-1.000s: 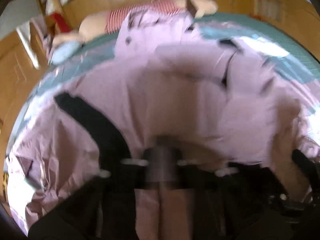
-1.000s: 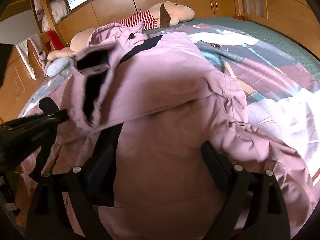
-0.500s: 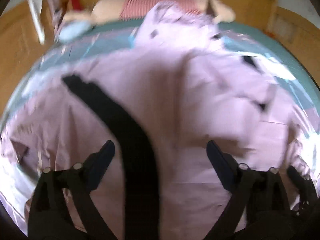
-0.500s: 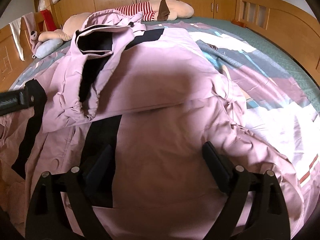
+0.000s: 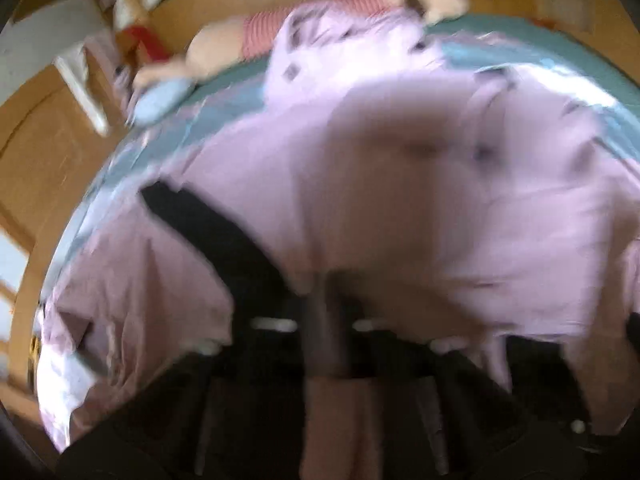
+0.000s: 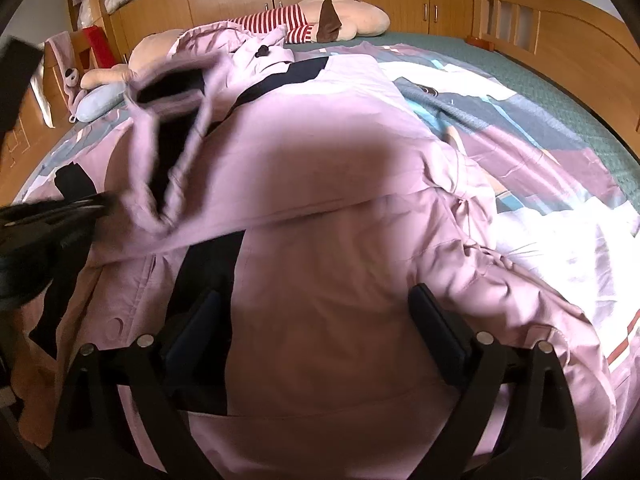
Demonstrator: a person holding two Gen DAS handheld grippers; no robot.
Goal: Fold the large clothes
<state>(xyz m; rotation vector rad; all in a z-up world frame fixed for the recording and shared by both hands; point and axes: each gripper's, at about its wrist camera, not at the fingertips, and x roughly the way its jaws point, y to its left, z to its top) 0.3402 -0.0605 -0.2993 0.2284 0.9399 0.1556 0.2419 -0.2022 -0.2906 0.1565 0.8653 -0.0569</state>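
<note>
A large pink jacket (image 6: 320,240) with black strips lies spread on the bed. In the left wrist view the jacket (image 5: 400,200) fills the blurred frame. My left gripper (image 5: 324,320) has its jaws closing tight, pressed together on a fold of the pink fabric that drapes over them. In the right wrist view that left gripper (image 6: 100,204) sits at the left edge against the folded-over sleeve (image 6: 172,120), which is blurred. My right gripper (image 6: 316,294) hangs open just above the jacket's lower front, with nothing pinched between its fingers.
The patchwork bedspread (image 6: 540,140) shows to the right of the jacket. A striped plush toy (image 6: 344,20) and a blue cushion (image 6: 100,98) lie at the far side. A wooden bed frame (image 6: 560,36) and cupboards stand behind.
Half a second ago my left gripper stood open over the jacket; now it is shut on the fabric. The sleeve has shifted a little. My right gripper has stayed in place.
</note>
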